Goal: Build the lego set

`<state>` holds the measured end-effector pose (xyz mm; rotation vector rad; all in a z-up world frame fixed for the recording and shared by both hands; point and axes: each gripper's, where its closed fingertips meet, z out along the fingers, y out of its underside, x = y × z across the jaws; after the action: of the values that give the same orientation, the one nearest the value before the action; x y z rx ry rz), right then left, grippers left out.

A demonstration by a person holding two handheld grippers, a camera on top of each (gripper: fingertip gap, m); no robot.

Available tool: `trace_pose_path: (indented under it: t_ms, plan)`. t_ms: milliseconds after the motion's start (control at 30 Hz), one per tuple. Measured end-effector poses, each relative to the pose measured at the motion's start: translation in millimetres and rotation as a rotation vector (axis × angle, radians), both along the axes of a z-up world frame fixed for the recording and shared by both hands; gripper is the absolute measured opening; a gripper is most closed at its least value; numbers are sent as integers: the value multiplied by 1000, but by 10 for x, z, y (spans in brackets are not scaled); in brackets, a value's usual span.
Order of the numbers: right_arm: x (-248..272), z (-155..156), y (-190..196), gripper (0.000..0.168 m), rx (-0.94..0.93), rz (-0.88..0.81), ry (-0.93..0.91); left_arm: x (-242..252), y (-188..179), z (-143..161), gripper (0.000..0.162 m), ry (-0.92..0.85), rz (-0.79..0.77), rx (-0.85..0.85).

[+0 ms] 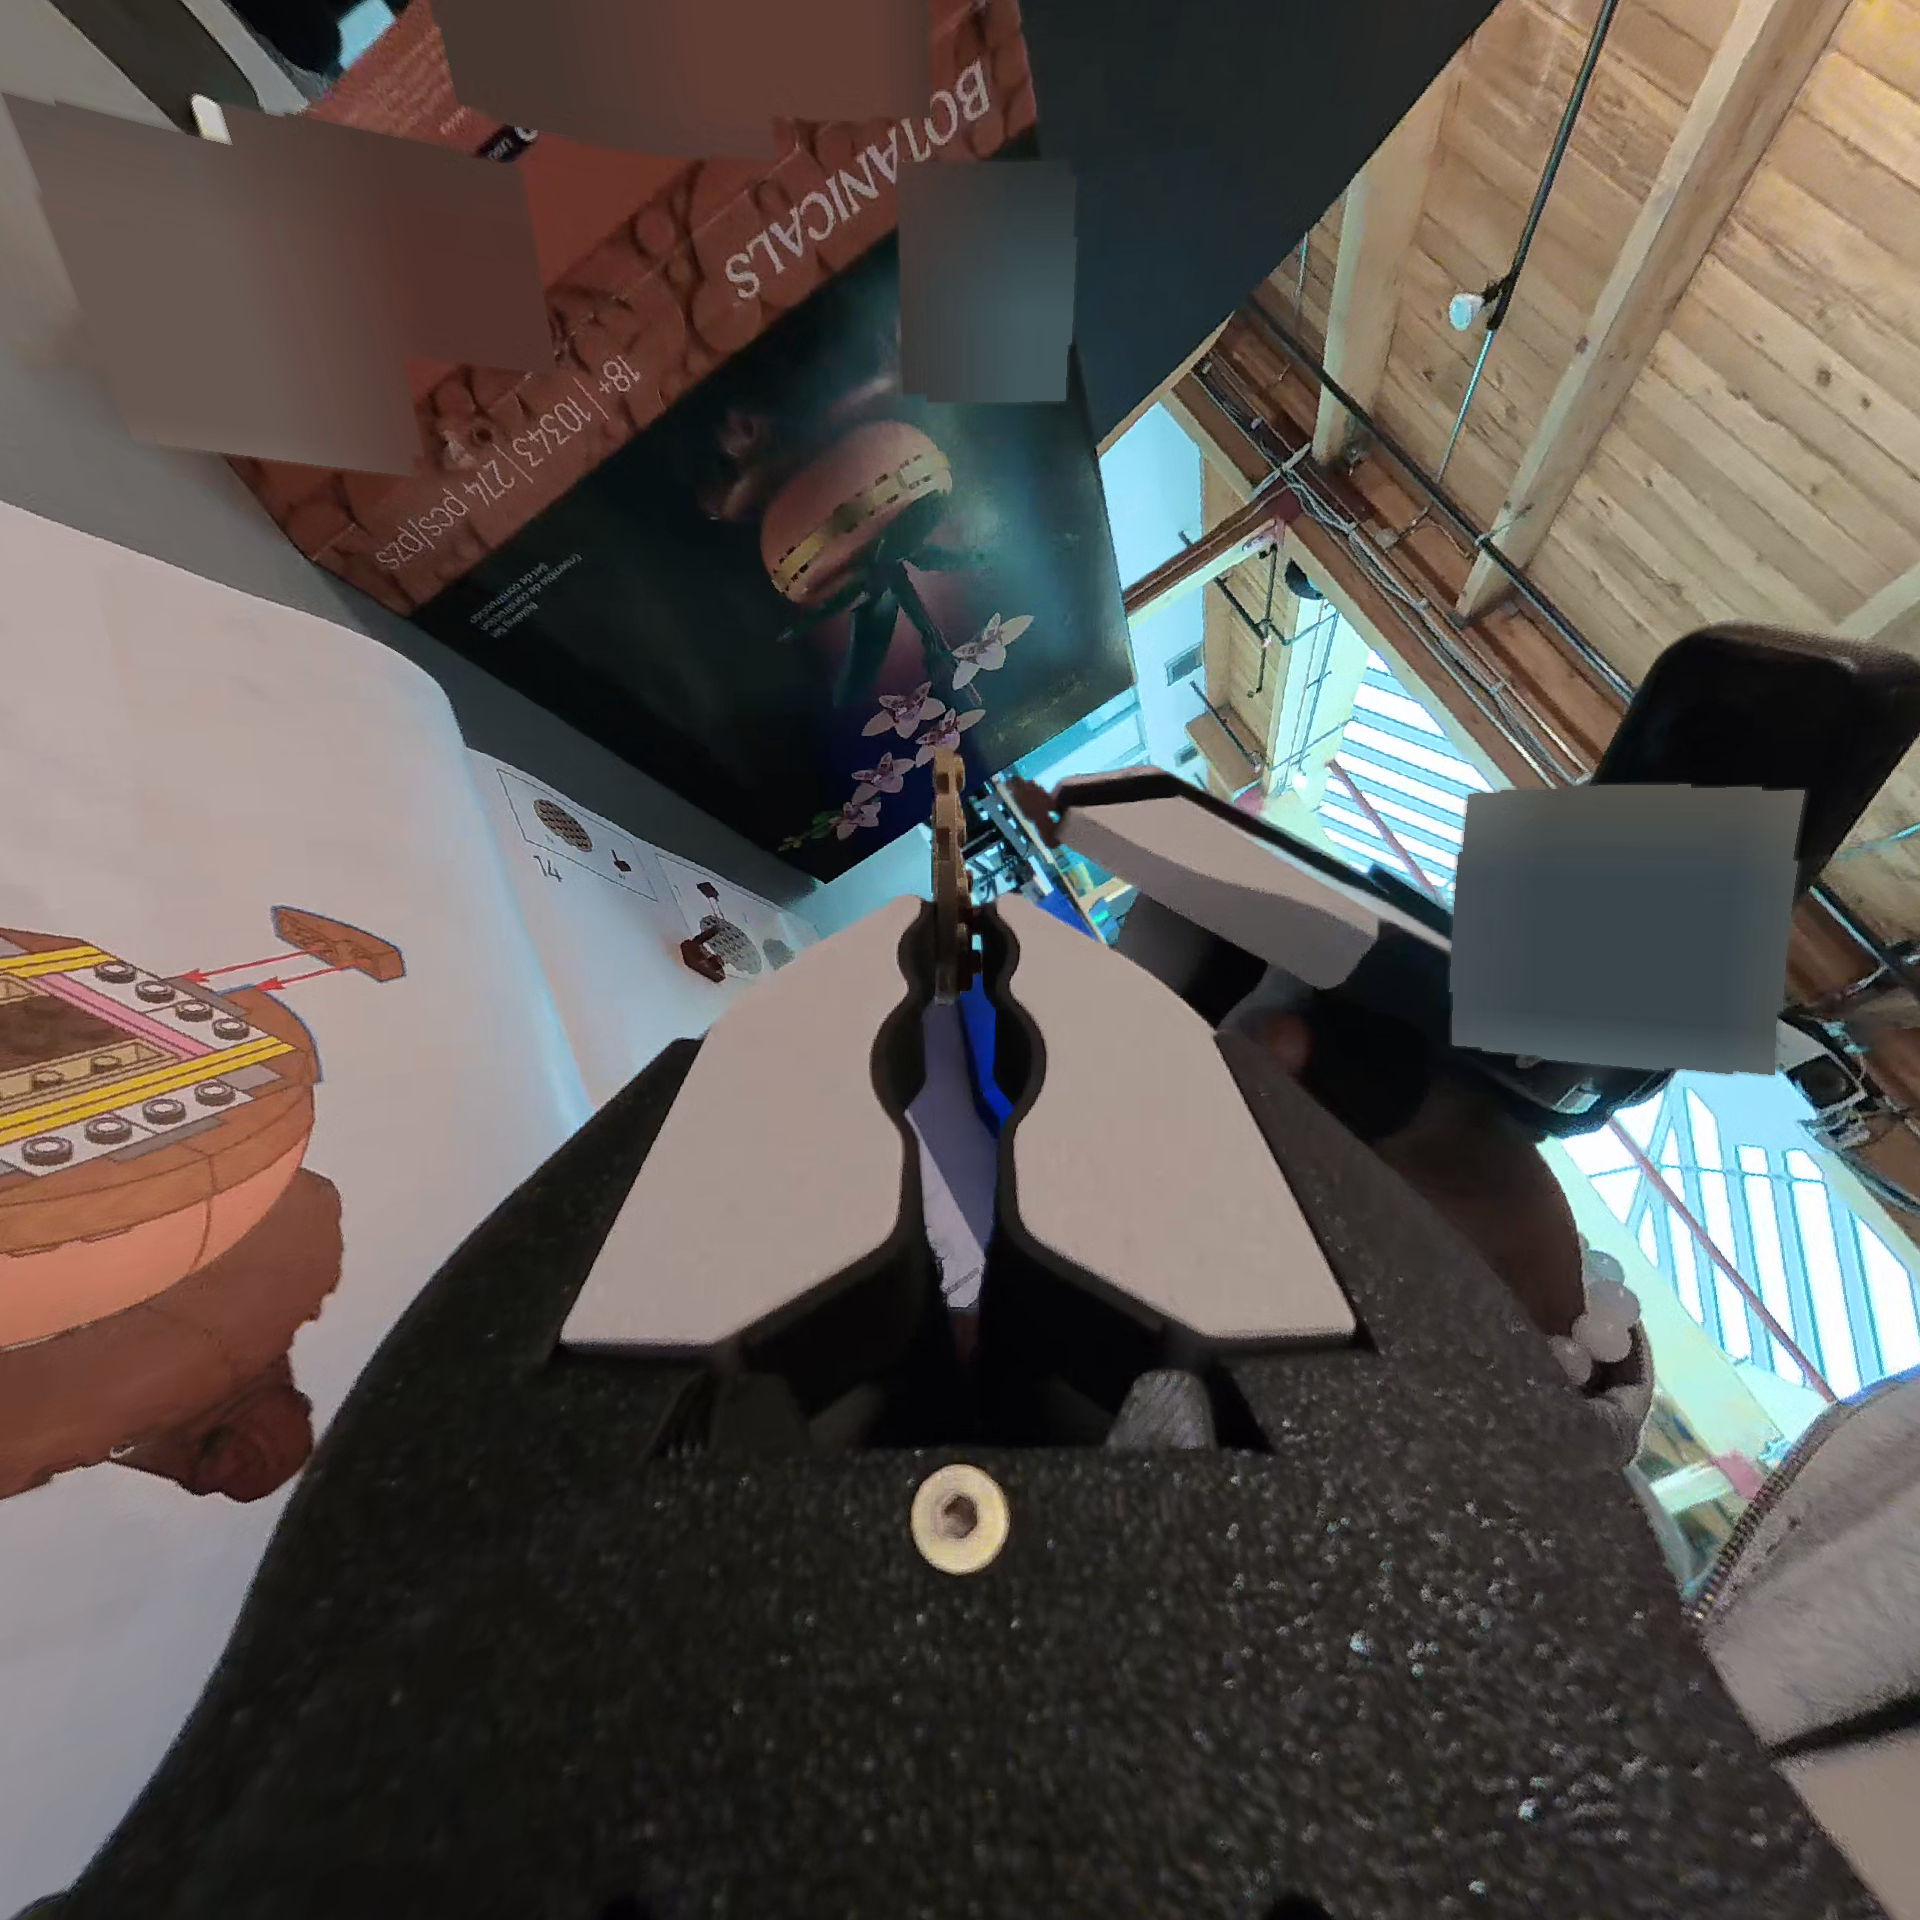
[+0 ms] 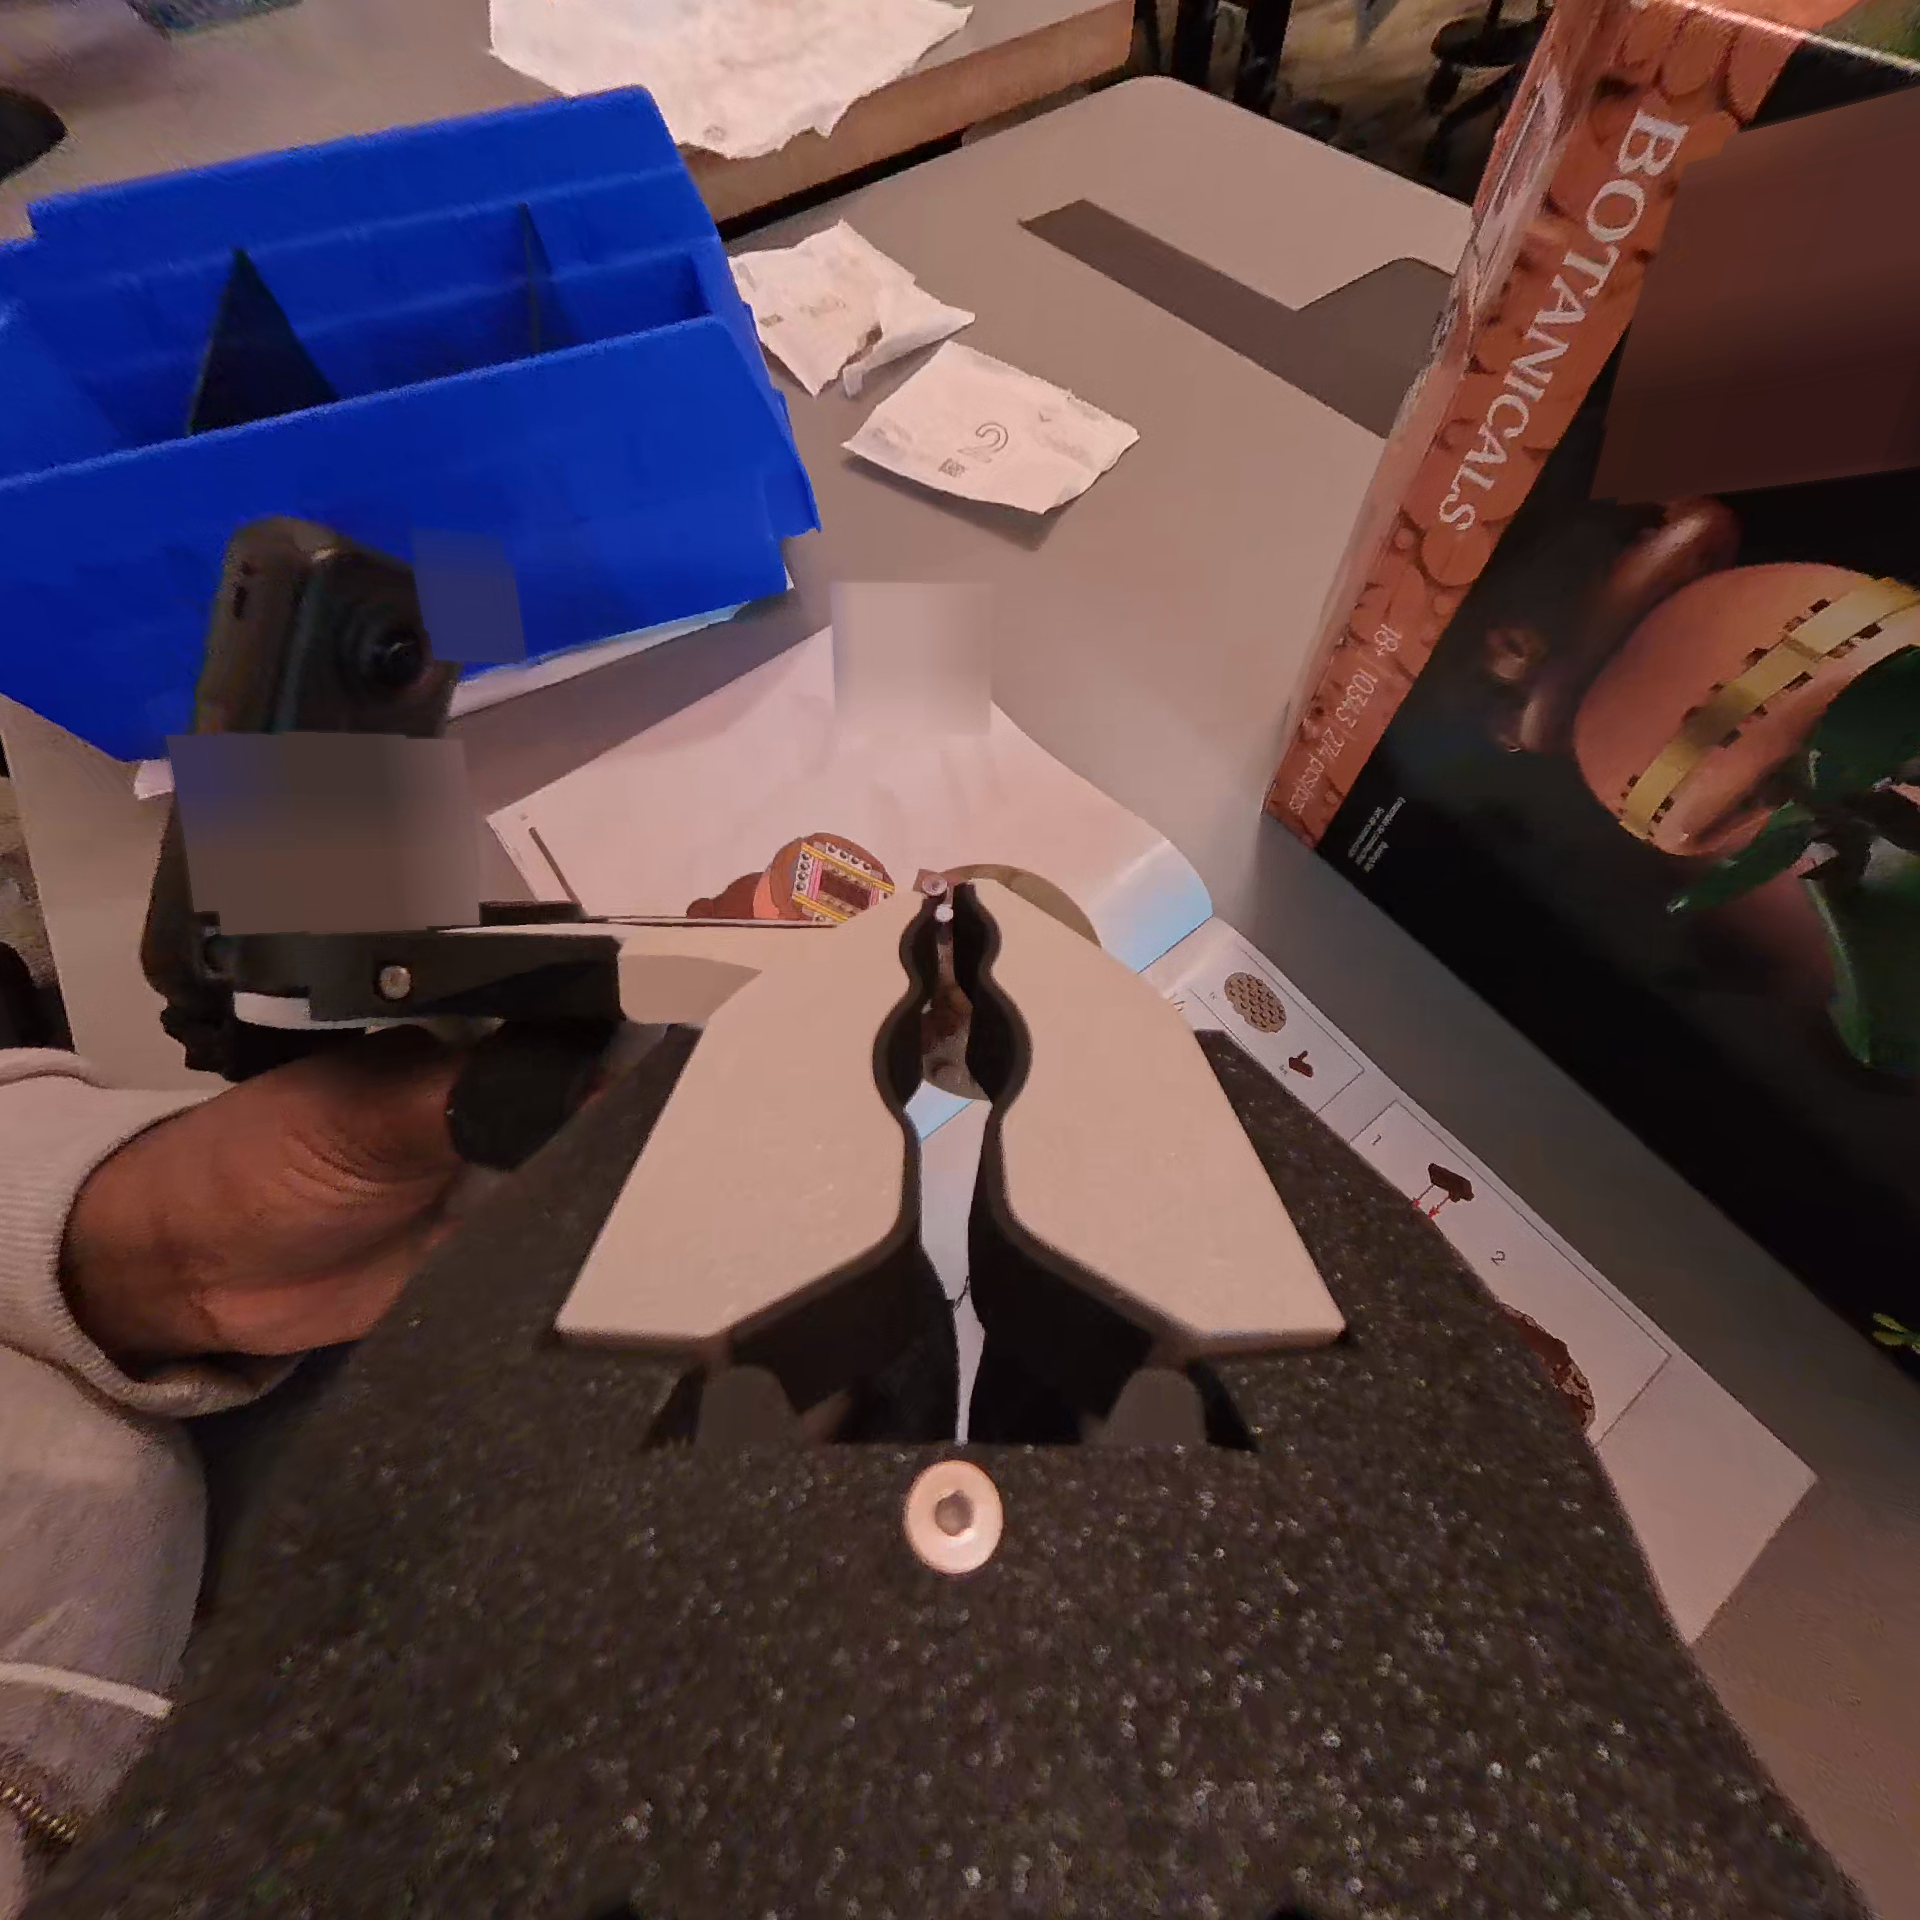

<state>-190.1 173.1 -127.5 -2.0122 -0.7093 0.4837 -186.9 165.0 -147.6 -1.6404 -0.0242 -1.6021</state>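
Tan-coloured plate is what I've got pinched in my left gripper right now, edge-on, a thin studded lego piece sticking up out of the fingertips with the pads clenched tight on it. Past it, the set box stands upright on the grey bench, and the open instruction booklet lies flat just beside the box, on the near side of it.

My right gripper is also clamped down, and something small sits in its tips: a piece with a couple of little grey studs showing at the very end, plus a brownish bit lower between the pads. Honestly can't tell exactly what shape that one is, it's mostly hidden by the fingers. In the right wrist view the left gripper comes in from the side, fingers level, its tips meeting my right gripper's tips above the booklet. So both pieces are up in the air over the booklet page, close to the box, not resting on the bench.

Farther from the box, beyond the booklet, there's a blue divided bin with black dividers. Between the bin and the box lie a couple of torn white paper bags flat on the bench. A hand in a light grey sleeve wraps the left gripper's handle.
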Motion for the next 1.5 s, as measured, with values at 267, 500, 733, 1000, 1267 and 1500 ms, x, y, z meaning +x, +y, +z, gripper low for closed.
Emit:
trace_pose_path:
  t_ms: [267, 500, 733, 1000, 1267, 1500]
  plan:
    - [15, -69, -9, 2, -37, 3, -24, 31, -19, 14, 7, 8, -9, 18]
    - [25, -99, -18, 3, -41, 5, -54, 40, -21, 4, 7, -14, -24, -10]
    - [32, -85, -42, 11, -55, 10, -47, 21, -11, -9, 7, -60, -39, -67]
    - [534, 439, 122, 24, 92, -10, 128, 27, -66, -44, 7, -215, -162, -260]
    - [435, -152, -43, 53, -329, 258, 312, 61, -240, 18, 7, -264, -314, -312]
    - [316, -186, -197, 41, -599, 316, 654, 143, -392, 49, 7, -259, -385, -302]
